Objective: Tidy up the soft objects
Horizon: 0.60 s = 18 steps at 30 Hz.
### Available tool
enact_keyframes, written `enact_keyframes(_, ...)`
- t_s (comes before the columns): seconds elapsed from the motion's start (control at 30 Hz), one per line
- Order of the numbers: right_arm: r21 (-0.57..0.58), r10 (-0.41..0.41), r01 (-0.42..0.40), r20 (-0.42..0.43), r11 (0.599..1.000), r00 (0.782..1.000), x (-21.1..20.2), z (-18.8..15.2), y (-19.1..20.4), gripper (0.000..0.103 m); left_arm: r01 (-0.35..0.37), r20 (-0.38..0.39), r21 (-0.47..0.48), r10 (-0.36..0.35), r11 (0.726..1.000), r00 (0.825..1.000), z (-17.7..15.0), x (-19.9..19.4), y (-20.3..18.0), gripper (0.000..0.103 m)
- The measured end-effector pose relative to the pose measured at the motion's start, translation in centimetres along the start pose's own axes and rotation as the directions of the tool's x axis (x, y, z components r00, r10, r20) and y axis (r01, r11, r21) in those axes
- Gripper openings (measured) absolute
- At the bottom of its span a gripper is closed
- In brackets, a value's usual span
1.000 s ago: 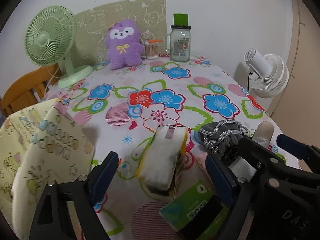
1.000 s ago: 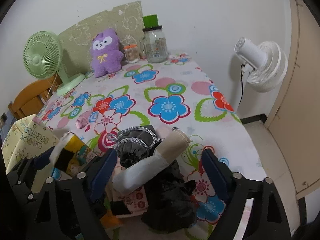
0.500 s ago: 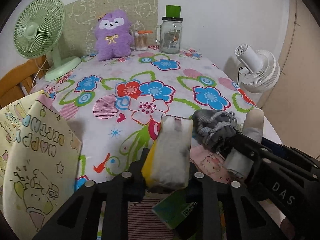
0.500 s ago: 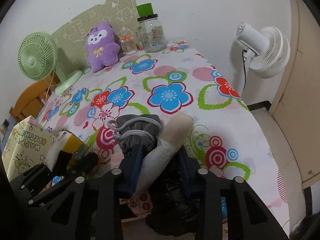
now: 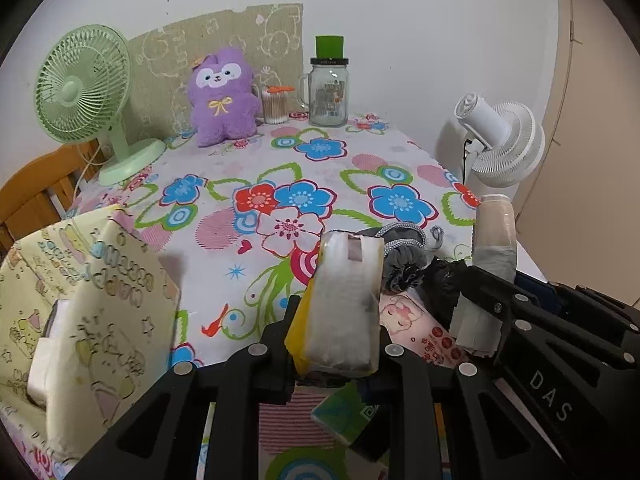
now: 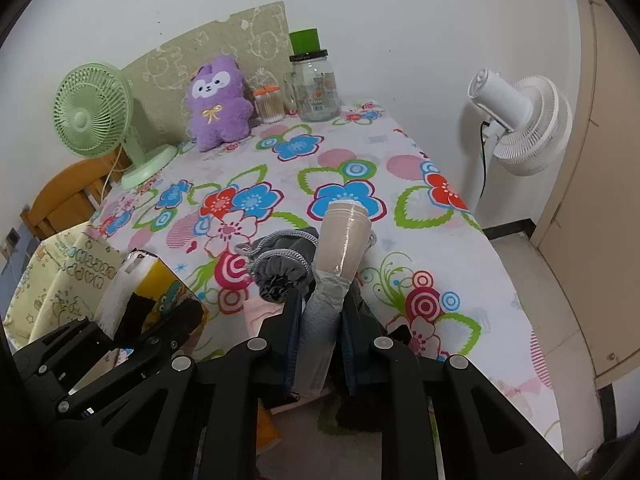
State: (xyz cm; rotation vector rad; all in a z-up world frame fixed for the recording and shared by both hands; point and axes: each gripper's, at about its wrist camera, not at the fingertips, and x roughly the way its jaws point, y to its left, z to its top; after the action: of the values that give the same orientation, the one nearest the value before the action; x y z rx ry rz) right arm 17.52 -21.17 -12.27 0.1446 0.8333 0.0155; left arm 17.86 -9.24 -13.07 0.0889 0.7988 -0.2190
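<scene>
Pickup step's done: your left hand-held gripper is clamped on the tissue pack, right hand-held gripper on the rolled bundle, both just above the surface's near edge, so next you'll need a drop spot.

Left claw closed on tissue pack; right claw on roll.

**Table layout, near to far**

At the far edge, a plush toy is being flanked by a desk fan on the left and a jar on the right; a pouch is lying near.
</scene>
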Motion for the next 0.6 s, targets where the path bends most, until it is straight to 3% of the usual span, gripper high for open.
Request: enact_keyframes(0.6, -0.026, 0.027, -0.025, 0.076, 0.999, 0.997, -5.7, -0.3, 1.8, 0.021, -0.029, 0.094, 0.01, 0.028, 1.0, 0.995, -0.1, -6.2, 0.1, 0.021)
